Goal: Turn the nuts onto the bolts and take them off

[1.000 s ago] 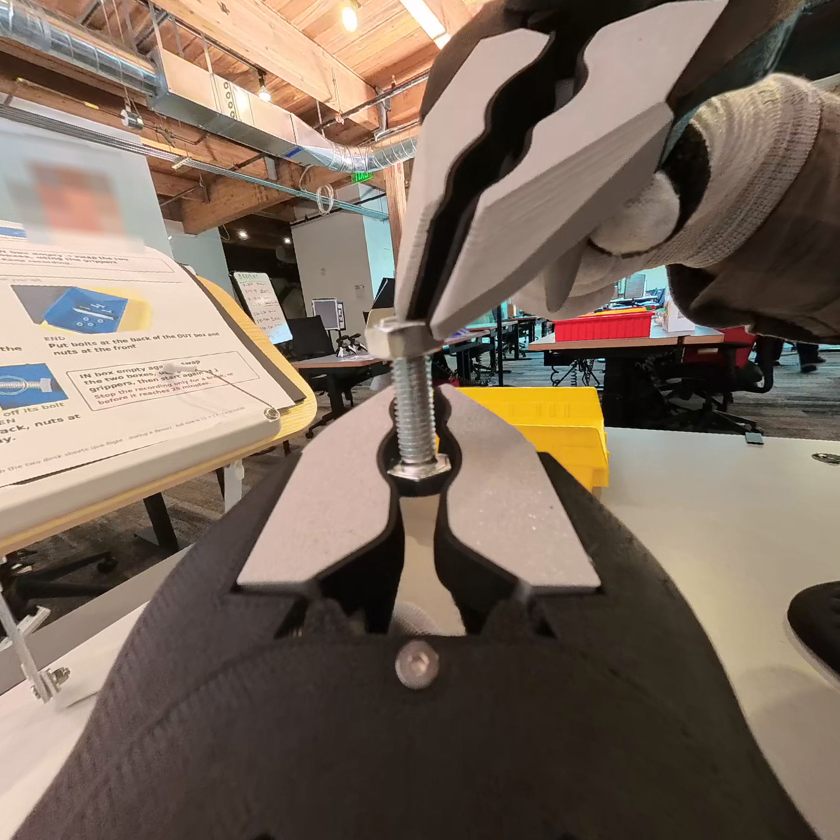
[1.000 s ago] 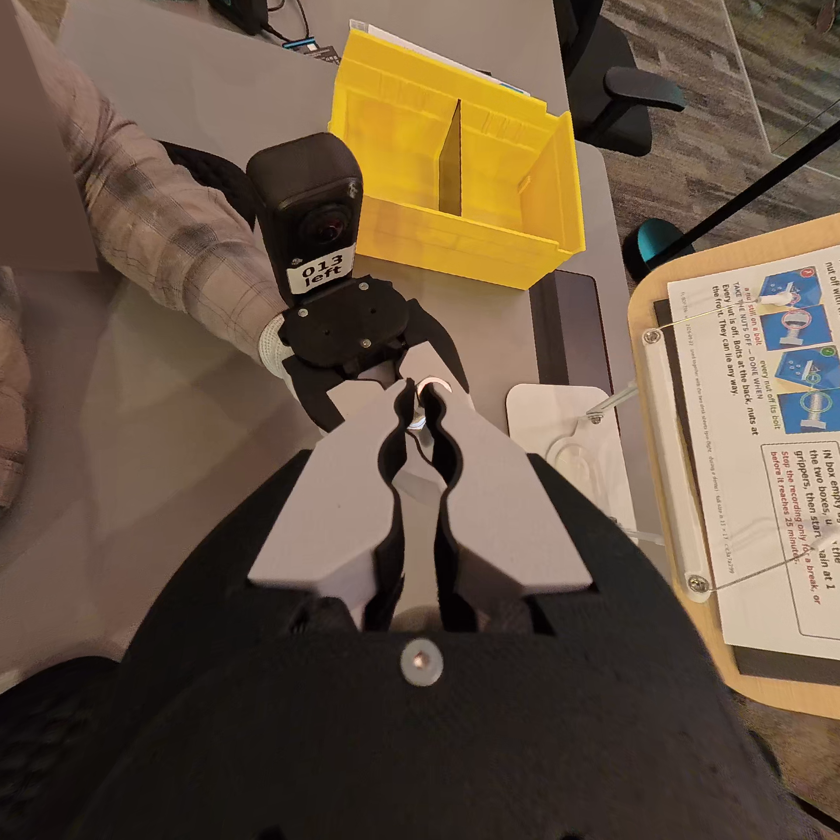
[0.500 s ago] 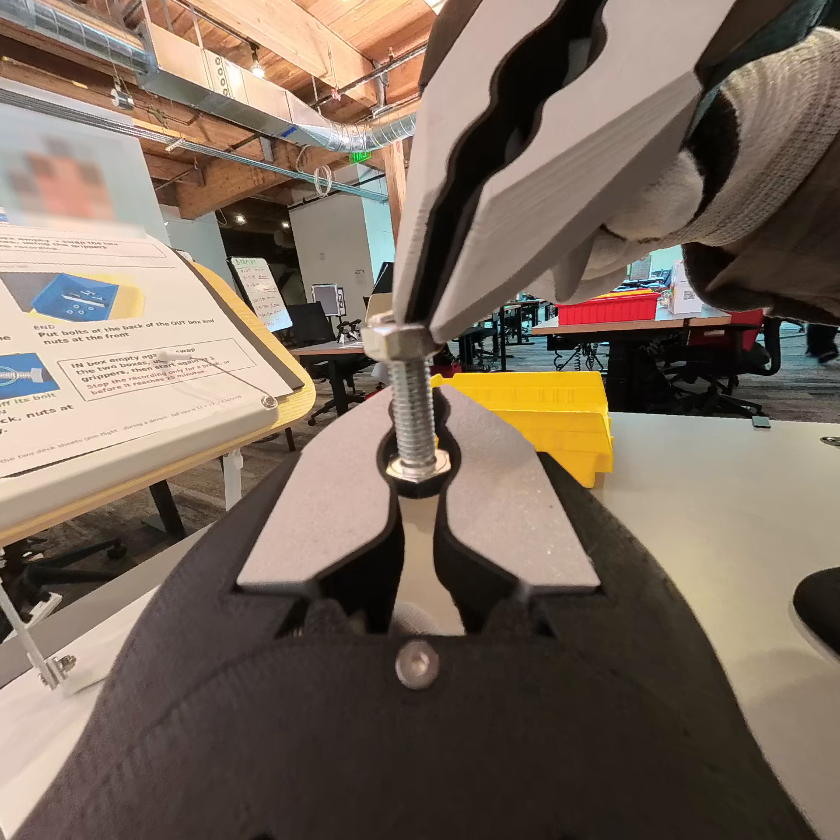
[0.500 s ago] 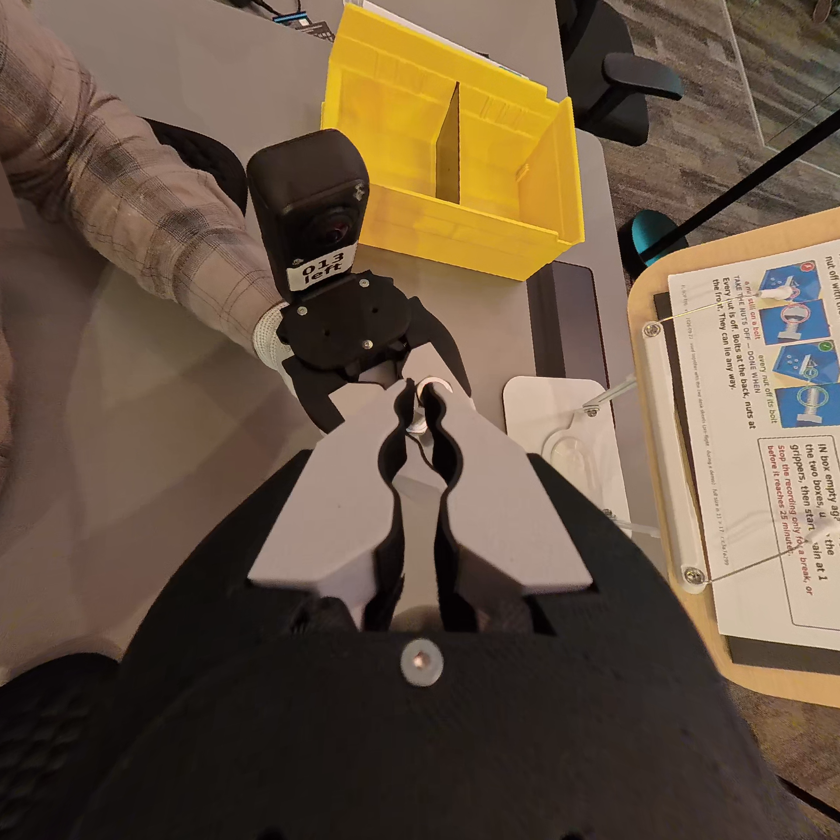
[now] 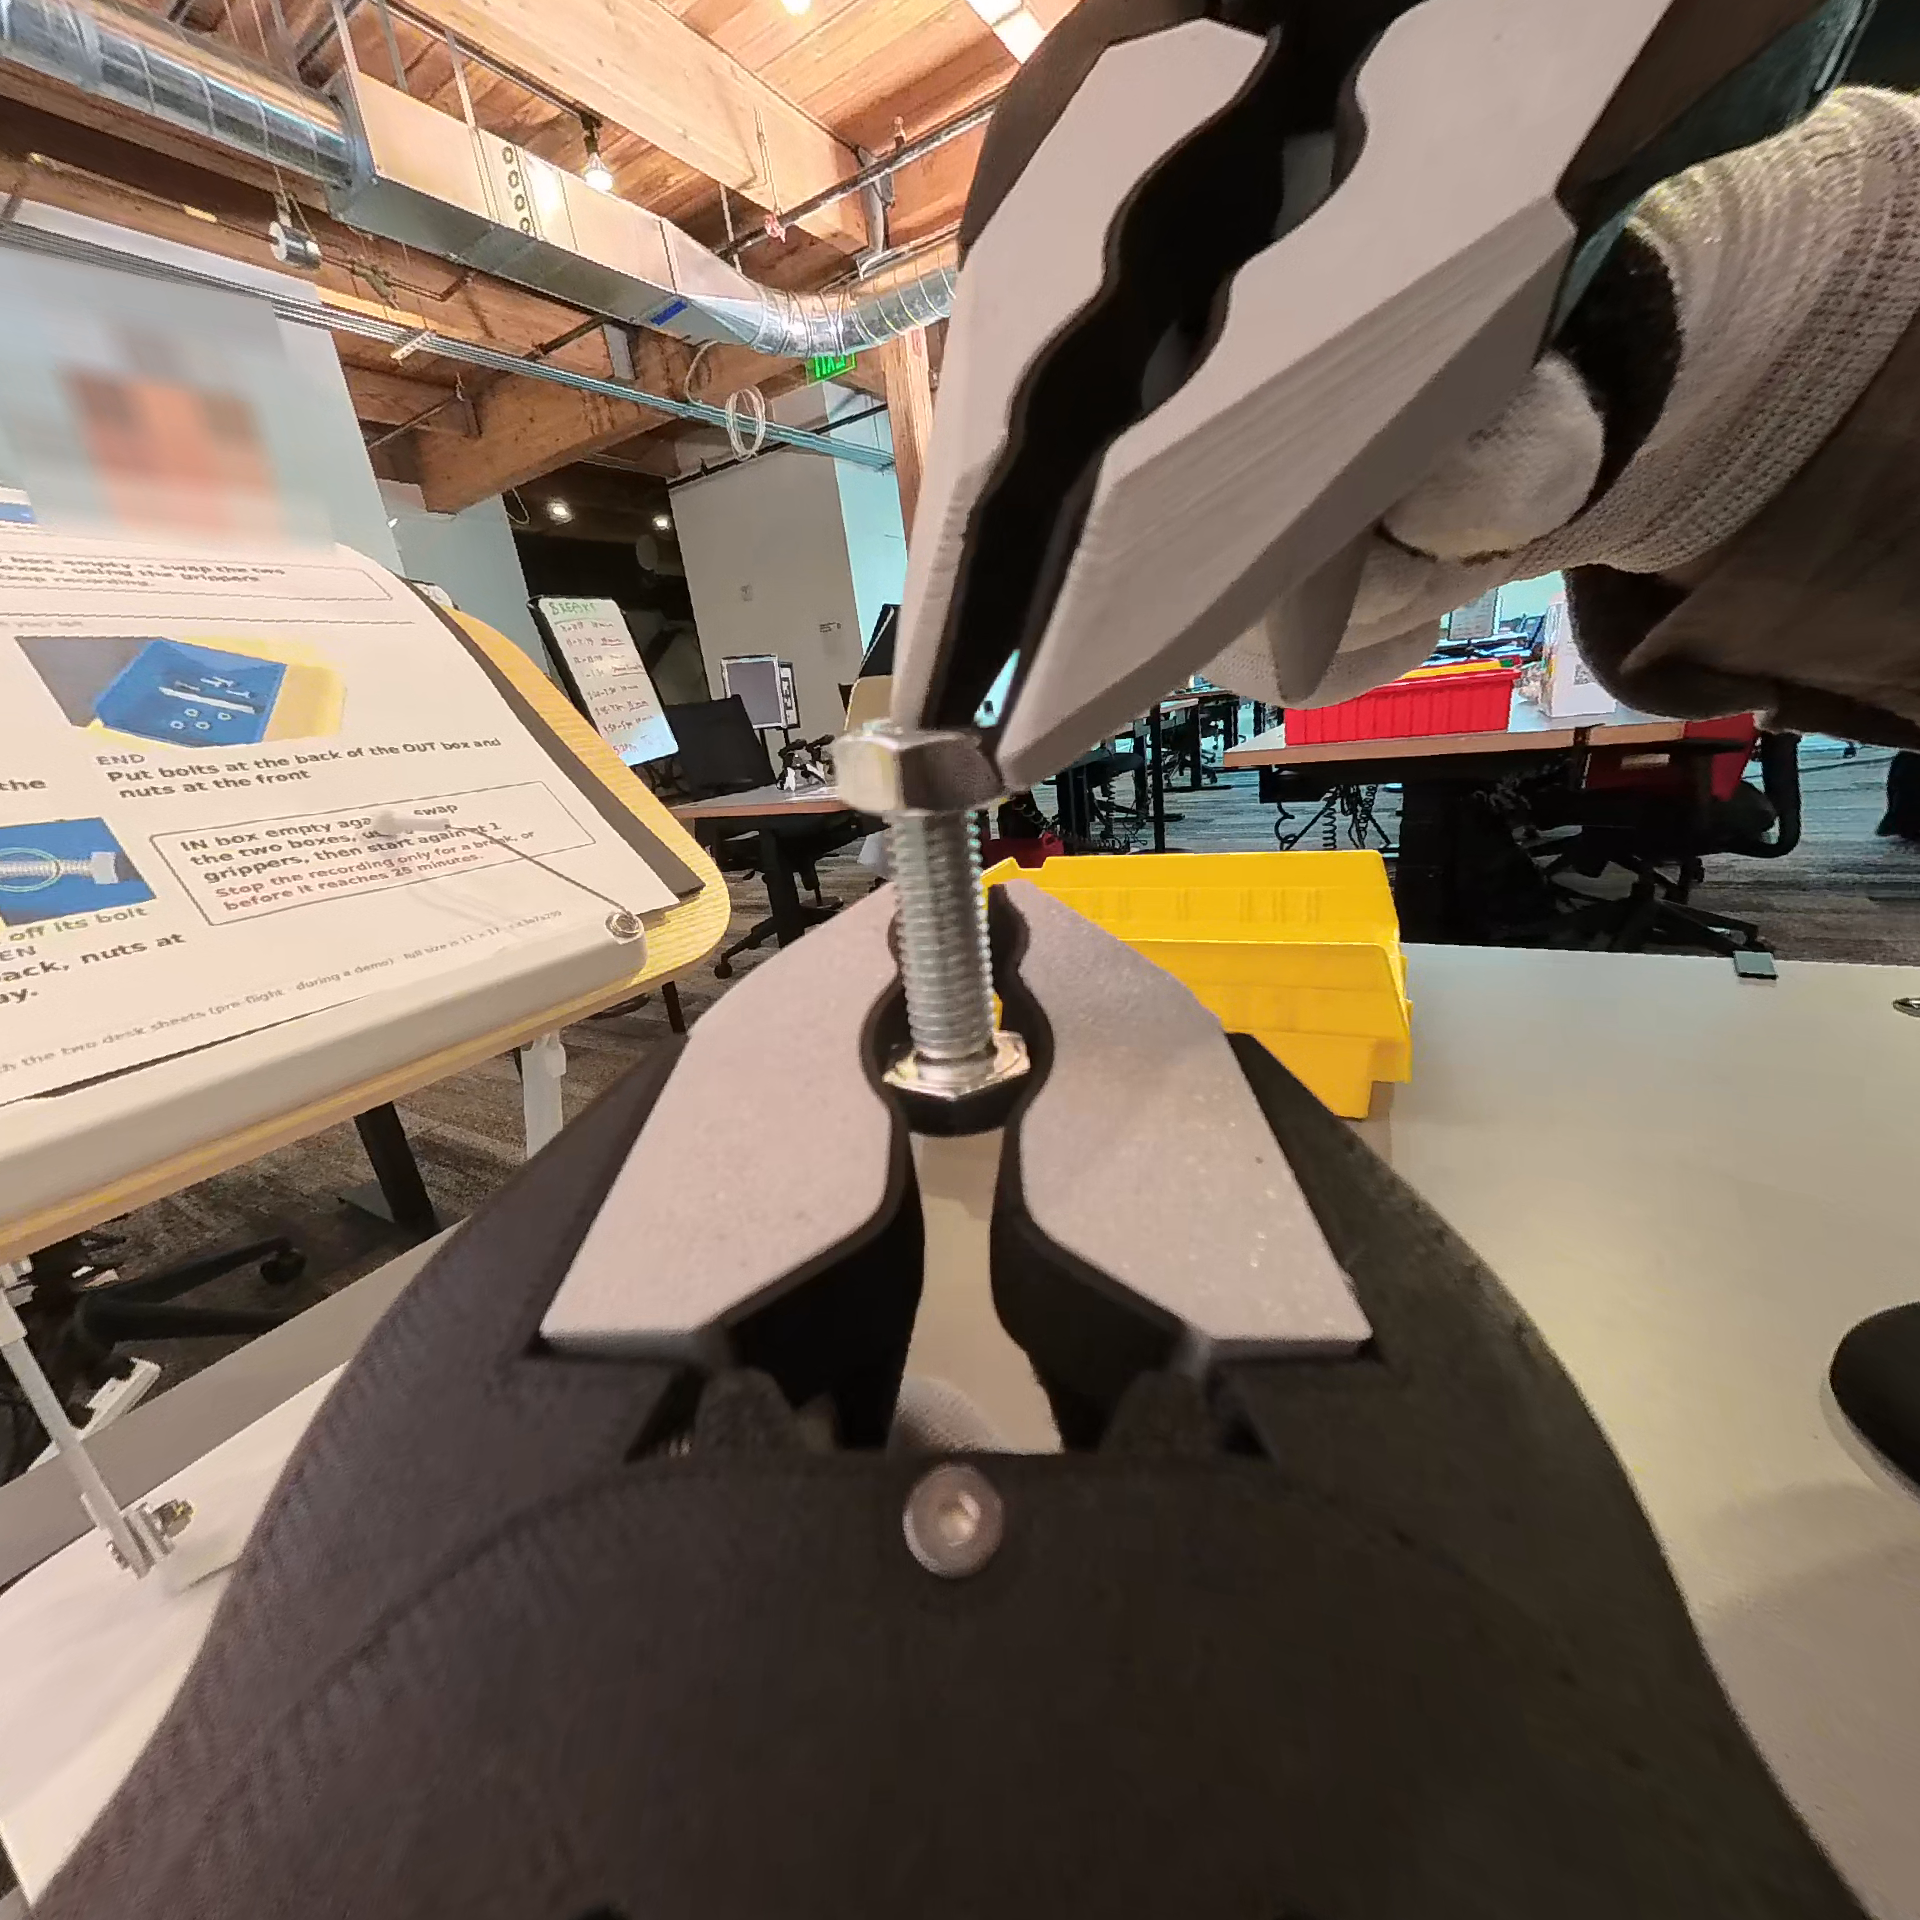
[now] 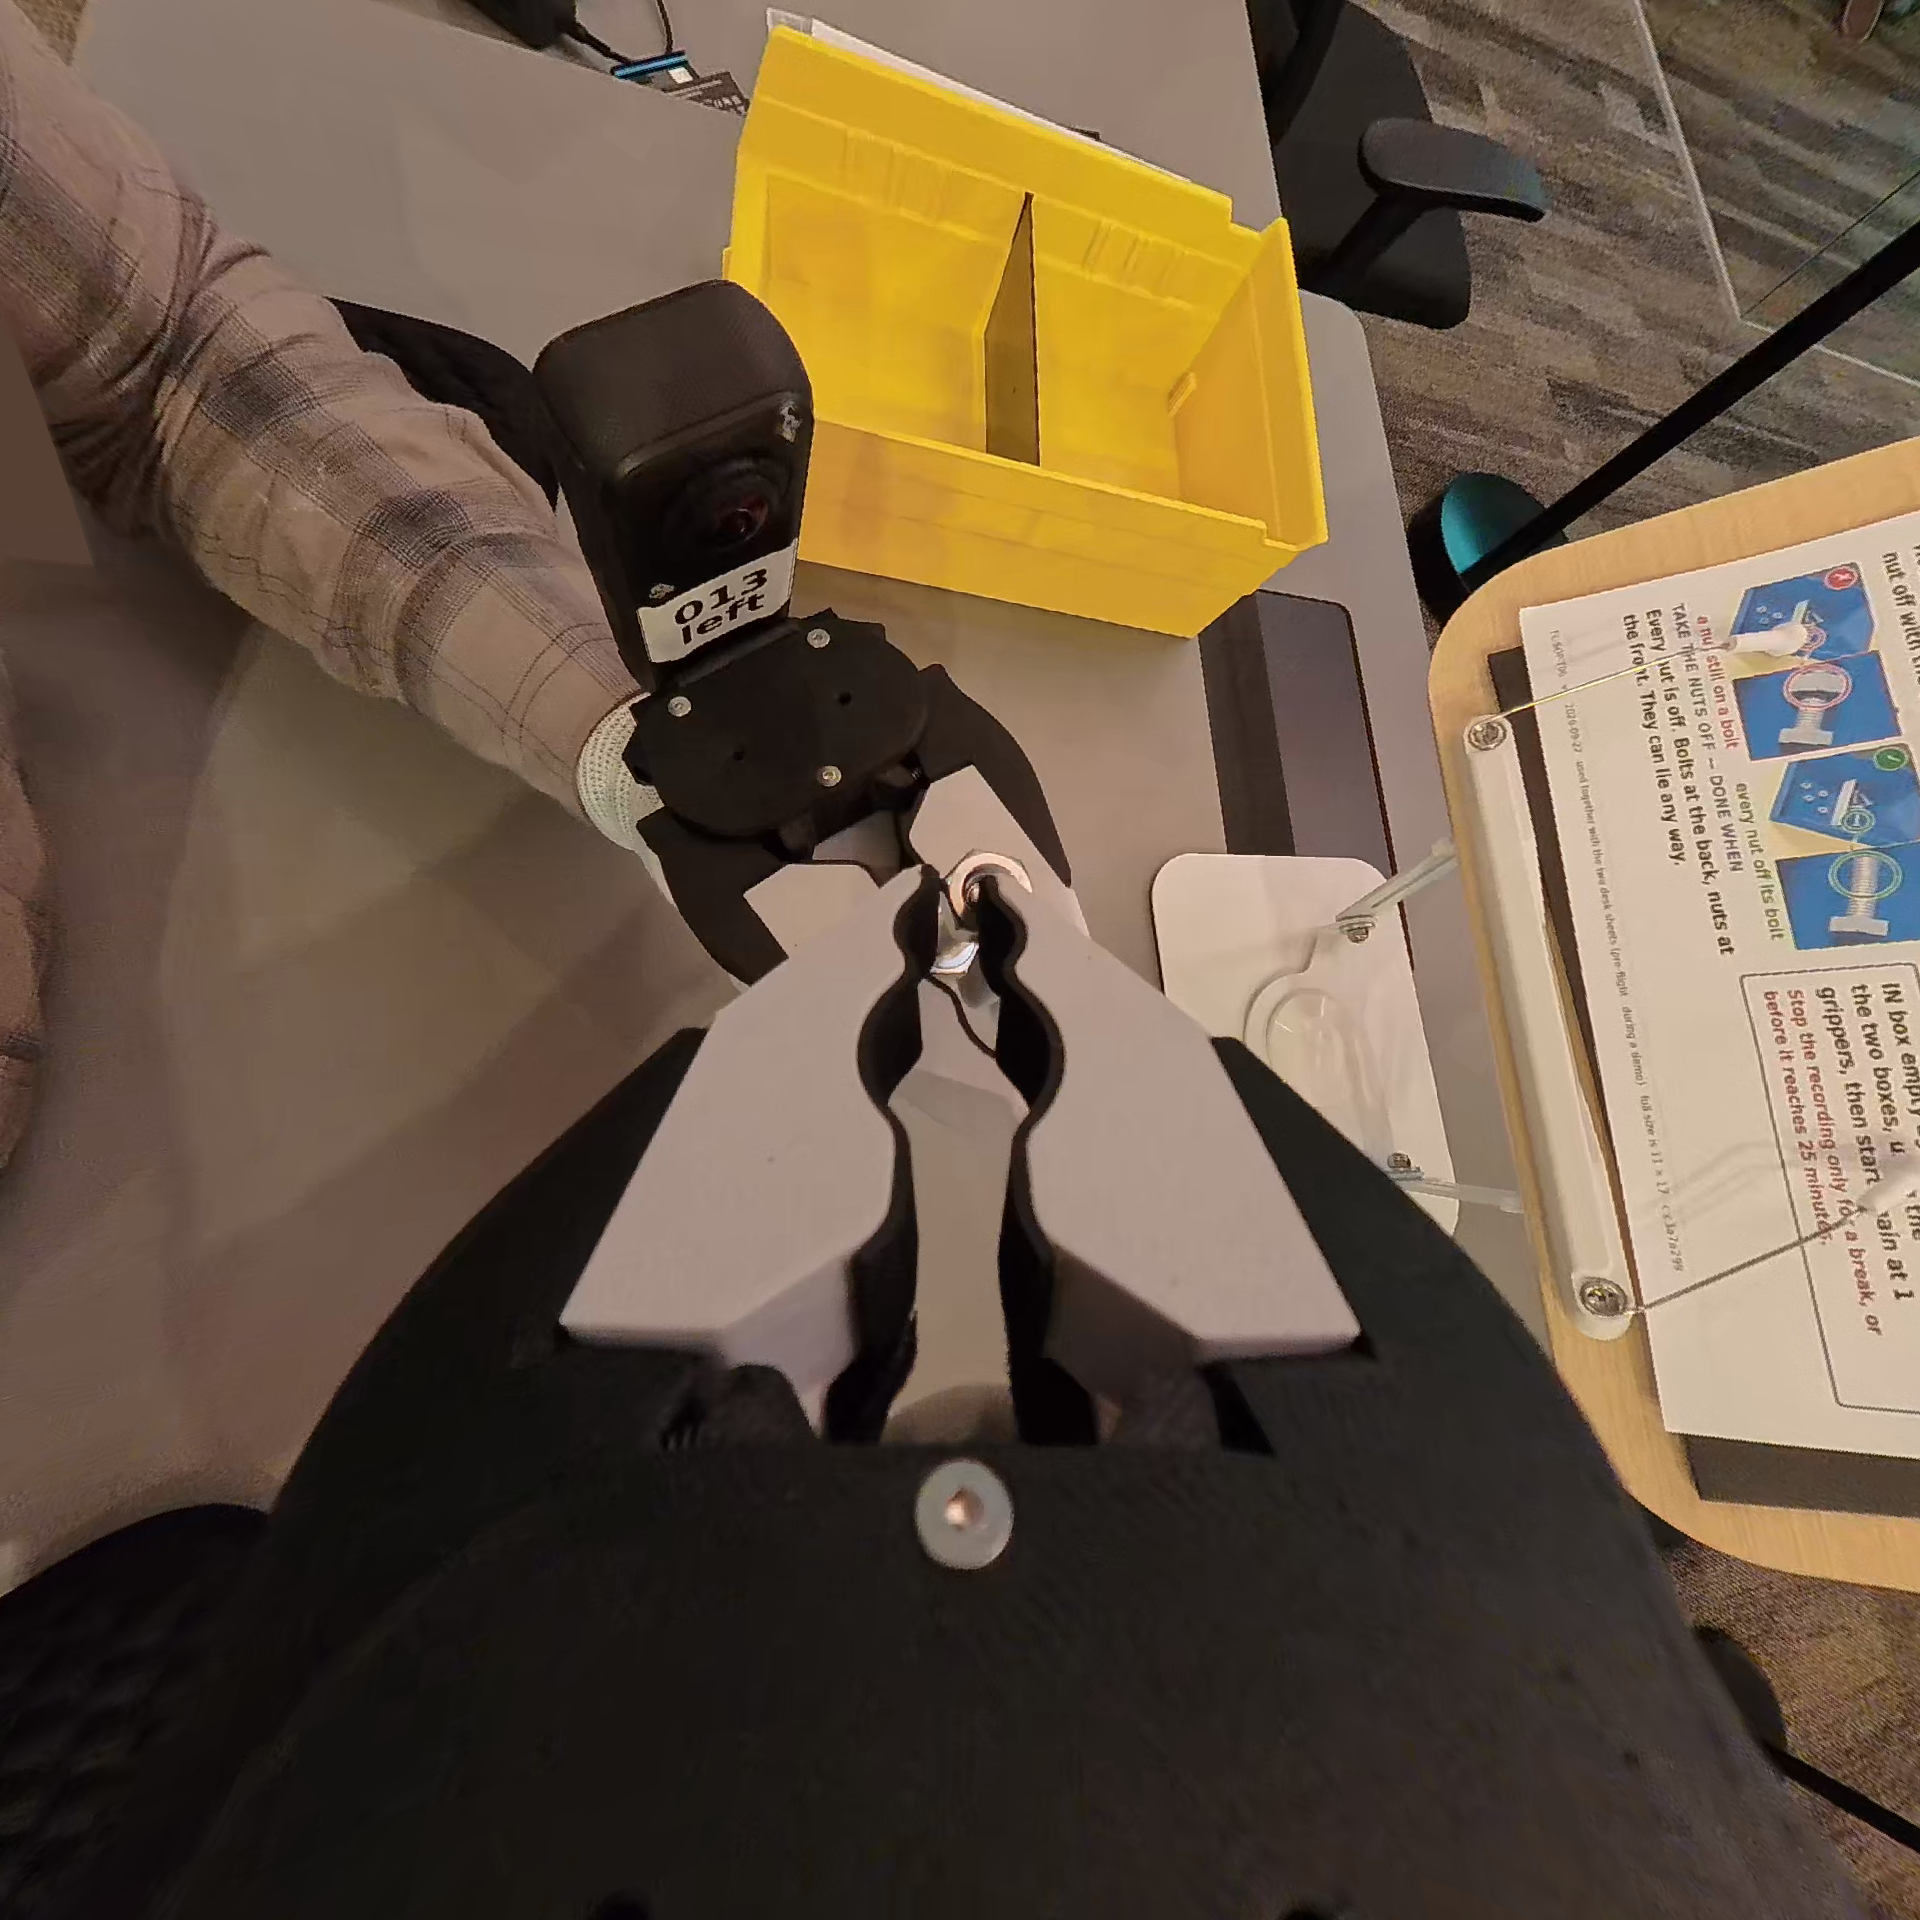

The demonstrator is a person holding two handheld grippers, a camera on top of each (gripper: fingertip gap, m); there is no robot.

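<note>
Zinc-bright and threaded, the steel bolt (image 5: 940,935) stands upright above the grey table (image 5: 1621,1195), held at both ends in front of the yellow plastic bin (image 5: 1236,940). Left gripper (image 5: 951,1023): reaches forward and level, jaws clamped on the silver hex nut (image 5: 954,1068) at the bolt's lower end, the nut seated in the round notch between the grey fingers (image 5: 769,1132). Right gripper (image 5: 961,727): descends steeply from above, held by a hand in a white knit glove (image 5: 1475,520) with a plaid sleeve; its jaws are closed on the bolt's hex head (image 5: 902,769), pinched at the tips only. In the right wrist view the right gripper (image 6: 961,899) points down over the left gripper (image 6: 831,810), which carries a black camera (image 6: 681,468) with a white label; the bin lies just beyond, split by a dark divider (image 6: 1013,332) into two compartments.

Compared with a second earlier, both grips and the nut's place at the thread's lower end are unchanged; the bin sits slightly lower and more to the right behind the bolt.

Writing is present on the camera label and on a printed instruction sheet (image 5: 260,821) with blue pictures, clipped to a tilted wooden board (image 6: 1496,1039) to one side of the bin; a whiteboard (image 5: 603,675) stands far behind.
</note>
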